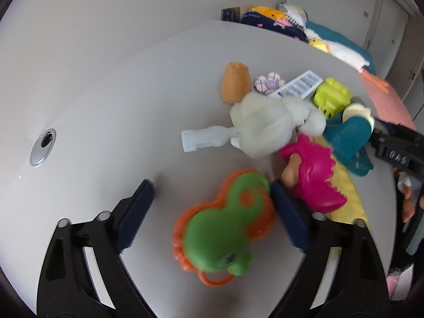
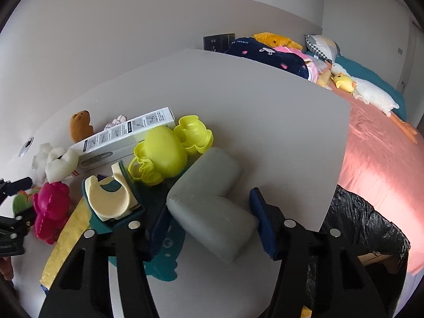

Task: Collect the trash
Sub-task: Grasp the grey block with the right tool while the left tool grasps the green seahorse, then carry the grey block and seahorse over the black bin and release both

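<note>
Now green toy [image 1: 225, 228] between open left tool [image 1: 212, 196] pads.

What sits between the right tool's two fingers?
A grey L-shaped foam block lies between the right tool's fingers, seen in the right wrist view.

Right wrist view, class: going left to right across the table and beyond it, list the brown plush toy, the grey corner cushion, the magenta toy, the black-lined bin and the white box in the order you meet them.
magenta toy → brown plush toy → white box → grey corner cushion → black-lined bin
</note>
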{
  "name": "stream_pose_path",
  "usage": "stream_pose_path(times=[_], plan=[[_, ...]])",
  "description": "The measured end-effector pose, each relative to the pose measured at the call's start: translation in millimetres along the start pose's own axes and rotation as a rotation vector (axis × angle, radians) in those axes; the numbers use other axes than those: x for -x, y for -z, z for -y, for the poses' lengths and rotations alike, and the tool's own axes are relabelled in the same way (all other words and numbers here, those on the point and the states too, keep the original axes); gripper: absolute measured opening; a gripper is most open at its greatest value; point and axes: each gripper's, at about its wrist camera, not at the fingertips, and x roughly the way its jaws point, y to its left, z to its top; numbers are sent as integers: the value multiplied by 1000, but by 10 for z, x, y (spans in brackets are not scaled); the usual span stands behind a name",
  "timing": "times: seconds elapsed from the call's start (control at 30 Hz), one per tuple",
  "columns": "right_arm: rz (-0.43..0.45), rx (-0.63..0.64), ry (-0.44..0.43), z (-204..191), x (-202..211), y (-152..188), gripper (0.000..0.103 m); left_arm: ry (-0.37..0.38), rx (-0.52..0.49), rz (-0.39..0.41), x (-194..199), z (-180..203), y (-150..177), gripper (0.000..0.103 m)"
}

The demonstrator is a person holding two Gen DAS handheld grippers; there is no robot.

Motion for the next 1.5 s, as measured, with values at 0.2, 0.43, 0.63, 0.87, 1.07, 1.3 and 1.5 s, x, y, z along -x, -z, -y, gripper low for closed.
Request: stream_pose_path(times=[0.2, 0.43, 0.63, 0.87, 1.07, 1.3, 1.5], plan=[[11, -20, -40, 33, 130, 51, 57, 2, 4, 19, 64, -2, 27, 58], [54, -74, -71, 159, 390, 56, 57, -25, 83, 39, 170, -97, 95, 57], [81, -95, -76, 307, 602, 106, 57, -9, 106, 68, 390, -61, 59, 57], [108, -118, -71, 519, 827, 169, 57, 9, 59, 97, 540, 253, -98, 57], [131, -127, -49, 700, 1031, 244, 57, 68, 28, 121, 613, 598, -236, 57], [147, -168, -10, 990, 1233, 368, 57, 140, -29, 118, 563, 1058, -345, 57], [157, -212, 32, 1272, 1377, 485, 57, 192, -88, 108, 485, 1457, -416, 57]])
